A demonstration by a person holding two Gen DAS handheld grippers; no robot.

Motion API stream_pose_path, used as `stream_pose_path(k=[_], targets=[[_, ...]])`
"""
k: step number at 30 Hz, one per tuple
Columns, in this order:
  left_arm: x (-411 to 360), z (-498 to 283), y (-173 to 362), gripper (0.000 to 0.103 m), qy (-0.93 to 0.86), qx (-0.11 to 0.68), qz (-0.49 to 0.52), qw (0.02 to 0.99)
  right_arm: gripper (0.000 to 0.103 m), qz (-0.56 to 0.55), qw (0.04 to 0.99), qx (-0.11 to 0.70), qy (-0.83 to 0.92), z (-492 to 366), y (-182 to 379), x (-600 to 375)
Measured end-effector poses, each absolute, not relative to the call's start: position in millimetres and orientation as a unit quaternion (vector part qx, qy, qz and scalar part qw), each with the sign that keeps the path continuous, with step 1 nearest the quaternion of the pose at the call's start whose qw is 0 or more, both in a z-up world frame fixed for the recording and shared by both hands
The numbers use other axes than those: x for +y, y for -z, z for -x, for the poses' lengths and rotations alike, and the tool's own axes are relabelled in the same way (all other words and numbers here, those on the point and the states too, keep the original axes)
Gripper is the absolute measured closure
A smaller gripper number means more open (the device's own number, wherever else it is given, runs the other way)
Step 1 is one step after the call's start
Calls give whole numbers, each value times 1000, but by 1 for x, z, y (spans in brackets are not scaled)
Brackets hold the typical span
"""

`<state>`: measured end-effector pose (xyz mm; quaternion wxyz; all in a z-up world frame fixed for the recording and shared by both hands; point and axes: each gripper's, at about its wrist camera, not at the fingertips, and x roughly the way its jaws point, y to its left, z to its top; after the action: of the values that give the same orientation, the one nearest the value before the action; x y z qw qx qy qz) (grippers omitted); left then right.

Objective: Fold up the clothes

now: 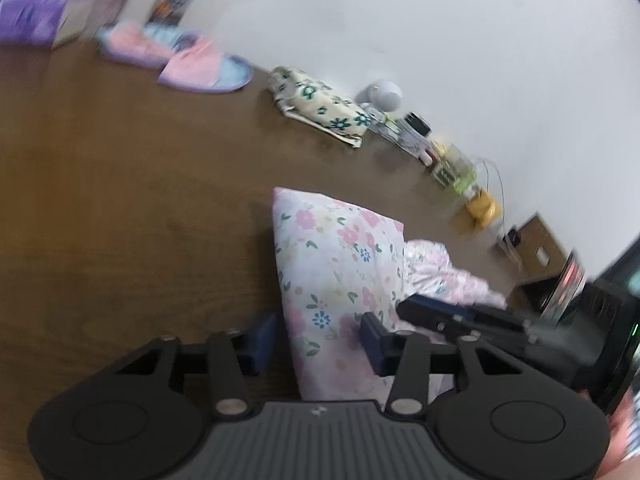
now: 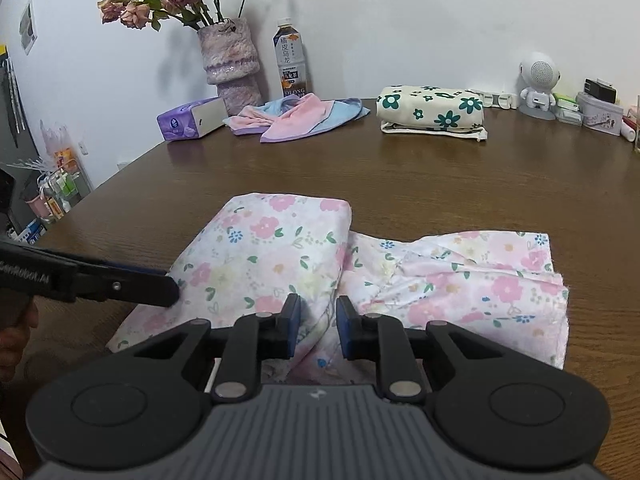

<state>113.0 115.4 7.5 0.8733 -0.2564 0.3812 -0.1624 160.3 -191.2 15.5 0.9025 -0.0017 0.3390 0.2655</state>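
Garment [image 2: 280,264] sits between both parted grippers, right [image 2: 318,322] astride a fold, left [image 1: 316,338] gripping nothing.

The garment [image 2: 280,256] is pale pink with pink and blue flowers, the cushion [image 2: 432,114] cream with green flowers, the table [image 2: 440,184] brown, the tissue box [image 2: 188,120] purple.
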Motion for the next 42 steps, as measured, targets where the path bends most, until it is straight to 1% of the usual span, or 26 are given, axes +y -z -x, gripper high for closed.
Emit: stream_pose_path(k=[4, 7, 9, 11, 13, 15, 17, 23, 27, 30, 33, 37, 39, 42], targets=[[122, -116, 0, 62, 154, 377, 318, 856, 84, -4, 901, 339, -272, -161, -14, -194], [126, -119, 4, 62, 140, 367, 345, 852, 84, -6, 900, 338, -275, -161, -13, -195], [126, -122, 4, 69, 138, 365, 338, 856, 84, -8, 900, 337, -278, -161, -13, -195], [121, -123, 3, 82, 137, 370, 322, 861, 84, -9, 899, 337, -279, -161, -12, -196], [116, -122, 0, 88, 136, 364, 304, 870, 84, -9, 899, 337, -279, -161, -12, -196], [110, -119, -8, 91, 132, 354, 280, 883, 84, -10, 899, 336, -279, -161, -12, -196], [100, -118, -21, 91, 122, 346, 230, 901, 84, -11, 900, 336, -279, -161, -12, -195], [57, -131, -66, 91, 94, 330, 16, 939, 84, -12, 904, 306, -299, -150, -30, -196], [26, -140, -81, 91, 72, 322, -121, 936, 83, 0, 911, 292, -291, -145, -39, -207], [3, -145, -83, 91, 58, 318, -204, 924, 83, 2, 915, 291, -279, -146, -37, -219], [-20, -152, -81, 91, 49, 320, -268, 908, 83, 7, 918, 284, -275, -148, -35, -231], [-49, -158, -77, 91, 39, 313, -323, 892, 83, 40, 920, 271, -282, -155, -35, -239], [-64, -155, -75, 91, 42, 309, -338, 888, 83, 56, 913, 286, -284, -161, -32, -240], [-82, -150, -71, 91, 41, 303, -358, 882, 83, 52, 902, 307, -300, -166, -25, -241]])
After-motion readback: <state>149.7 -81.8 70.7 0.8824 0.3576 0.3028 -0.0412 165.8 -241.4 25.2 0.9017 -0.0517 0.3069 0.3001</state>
